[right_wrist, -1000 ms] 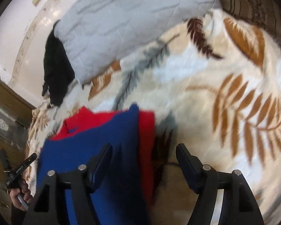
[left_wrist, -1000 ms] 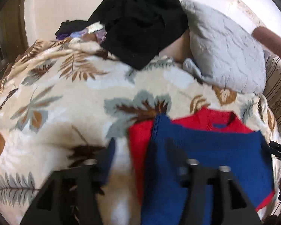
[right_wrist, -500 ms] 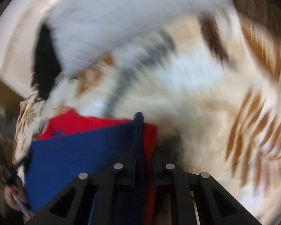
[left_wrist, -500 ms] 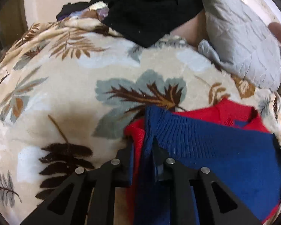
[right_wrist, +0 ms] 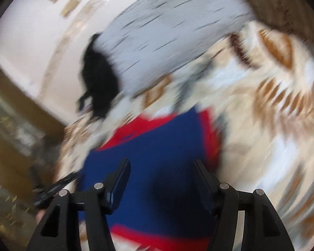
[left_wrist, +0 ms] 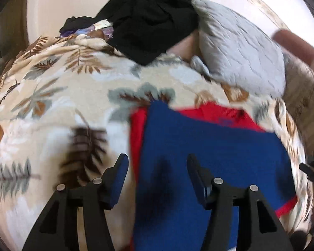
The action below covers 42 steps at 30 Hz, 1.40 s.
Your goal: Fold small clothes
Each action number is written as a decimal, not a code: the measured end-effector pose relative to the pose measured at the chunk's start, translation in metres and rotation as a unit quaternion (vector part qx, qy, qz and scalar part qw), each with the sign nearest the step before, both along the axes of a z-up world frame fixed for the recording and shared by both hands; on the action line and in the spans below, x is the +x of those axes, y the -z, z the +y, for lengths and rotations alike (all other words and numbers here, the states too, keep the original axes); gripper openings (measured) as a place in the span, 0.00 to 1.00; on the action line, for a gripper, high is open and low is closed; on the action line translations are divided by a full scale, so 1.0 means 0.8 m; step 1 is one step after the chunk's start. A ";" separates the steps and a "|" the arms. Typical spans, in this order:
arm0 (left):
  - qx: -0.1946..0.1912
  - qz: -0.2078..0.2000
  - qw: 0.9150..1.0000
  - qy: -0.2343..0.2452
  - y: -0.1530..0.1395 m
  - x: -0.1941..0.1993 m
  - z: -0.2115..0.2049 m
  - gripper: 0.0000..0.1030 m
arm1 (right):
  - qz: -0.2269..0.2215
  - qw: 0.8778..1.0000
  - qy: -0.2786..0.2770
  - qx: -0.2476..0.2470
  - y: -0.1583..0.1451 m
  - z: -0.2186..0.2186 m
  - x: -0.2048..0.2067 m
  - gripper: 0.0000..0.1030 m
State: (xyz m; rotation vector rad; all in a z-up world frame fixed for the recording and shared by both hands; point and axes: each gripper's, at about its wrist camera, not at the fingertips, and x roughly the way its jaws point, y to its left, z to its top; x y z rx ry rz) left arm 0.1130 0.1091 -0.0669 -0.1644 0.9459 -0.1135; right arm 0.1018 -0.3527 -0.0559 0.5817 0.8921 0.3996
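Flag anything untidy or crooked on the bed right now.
The black garment is dumped in a crumpled heap at the far edge, half over the grey pillow. The folded blue-and-red sweater has a red strip poking out unevenly along its left edge. Both tools hang open above it.

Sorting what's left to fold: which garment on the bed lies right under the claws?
The red-and-blue sweater, spread flat between both open claws, left and right. The black garment is heaped far back.

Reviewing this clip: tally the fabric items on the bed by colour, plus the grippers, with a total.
Red-and-blue knit top: 1
Black garment: 1
Grey quilted pillow: 1
Leaf-print blanket: 1
Mixed-colour cloth bundle behind the black garment: 1, contents unclear
Grippers, left gripper and right gripper, both open: 2
Total: 7
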 end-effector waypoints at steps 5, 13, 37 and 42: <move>-0.011 0.065 0.997 -0.045 0.038 0.002 0.019 0.24 | 0.095 0.992 0.077 0.027 0.063 -0.027 -0.017 0.39; -0.030 -0.008 0.998 -0.062 -0.021 -0.096 0.017 0.73 | 0.058 0.987 0.115 0.098 0.048 -0.020 -0.138 0.85; -0.011 0.072 0.988 -0.139 0.026 -0.115 0.025 0.53 | 0.060 0.981 0.170 0.067 0.066 -0.060 -0.131 0.73; 0.003 0.058 0.987 -0.148 0.020 -0.130 0.030 0.54 | 0.054 0.984 0.147 0.083 0.055 -0.036 -0.132 0.75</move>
